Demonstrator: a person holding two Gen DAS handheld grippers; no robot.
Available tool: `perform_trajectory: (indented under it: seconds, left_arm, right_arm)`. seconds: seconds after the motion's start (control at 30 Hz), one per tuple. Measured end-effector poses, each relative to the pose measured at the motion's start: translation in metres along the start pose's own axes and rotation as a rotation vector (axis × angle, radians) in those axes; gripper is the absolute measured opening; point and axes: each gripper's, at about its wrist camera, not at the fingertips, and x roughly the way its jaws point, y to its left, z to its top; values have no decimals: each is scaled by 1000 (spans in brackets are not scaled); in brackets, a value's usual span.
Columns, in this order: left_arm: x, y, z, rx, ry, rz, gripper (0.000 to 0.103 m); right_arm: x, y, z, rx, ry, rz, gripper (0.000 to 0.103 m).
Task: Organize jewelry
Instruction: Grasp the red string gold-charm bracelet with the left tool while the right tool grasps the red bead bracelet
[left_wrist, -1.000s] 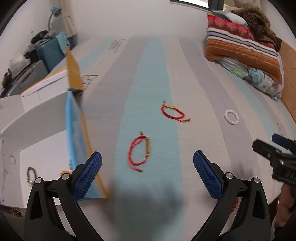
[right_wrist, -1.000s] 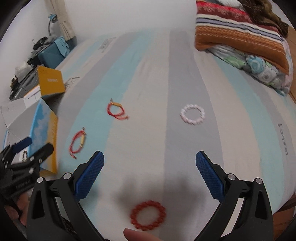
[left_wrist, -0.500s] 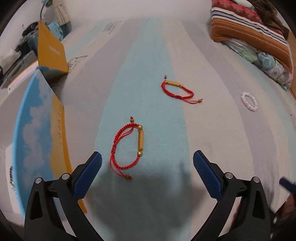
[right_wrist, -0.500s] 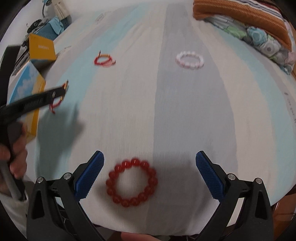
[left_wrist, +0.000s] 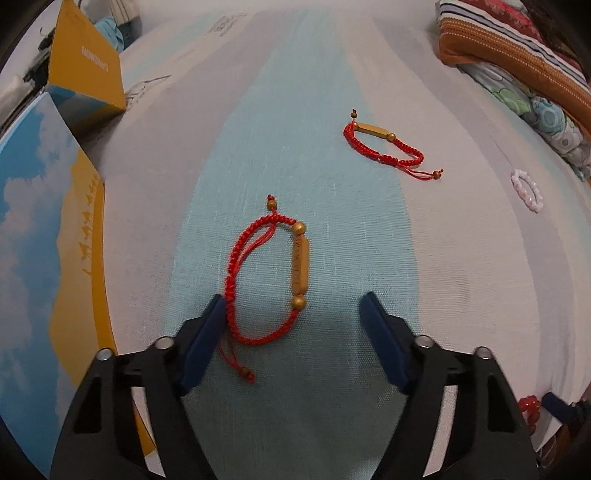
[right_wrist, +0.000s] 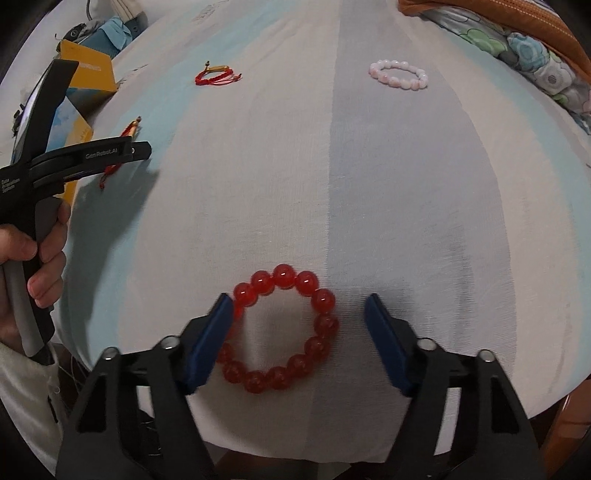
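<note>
Near the front edge of the bed (right_wrist: 406, 184), the right tongs (right_wrist: 298, 308) stand partly open around a red bead bracelet (right_wrist: 280, 328); the left blue pad touches its beads, the right pad stands apart, and nothing is gripped. On the light blue stripe toward the bed's left side, the left tongs (left_wrist: 293, 312) are likewise part open over a red cord bracelet (left_wrist: 269, 273) with a gold tube, the left pad touching the cord, the right pad clear of it. Just left of that lies a box (left_wrist: 48, 229) printed with sky and yellow. Farther up the bed rests a second cord bracelet (left_wrist: 388, 147), and toward the right a pale pink bead bracelet (right_wrist: 399, 75) near the folded blankets (left_wrist: 517, 62)
</note>
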Motion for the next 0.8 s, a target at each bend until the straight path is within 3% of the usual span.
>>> perform_trajectory:
  seconds: [0.1,0.23,0.37,0.5,0.8]
  left_arm:
    - [-1,2,1,-8,17,-10,49]
    - [0,0,3,-7,38,-23,32]
    - [0,-4,4,8,55,-26,19]
    - [-2,-3,2,2,67,-45,8]
    - [-21,-3,1,-3,52,-67,7]
  right_arm:
    - [5,1,-1,-6,18,-37,43]
    - [5,-2,-4,4,8,-48,36]
    - [3,-8,-4,30,9,-58,16]
    - [0,-11,-4,46,5,-53,13]
    - [-24,-11,-4,53,-63,3,13]
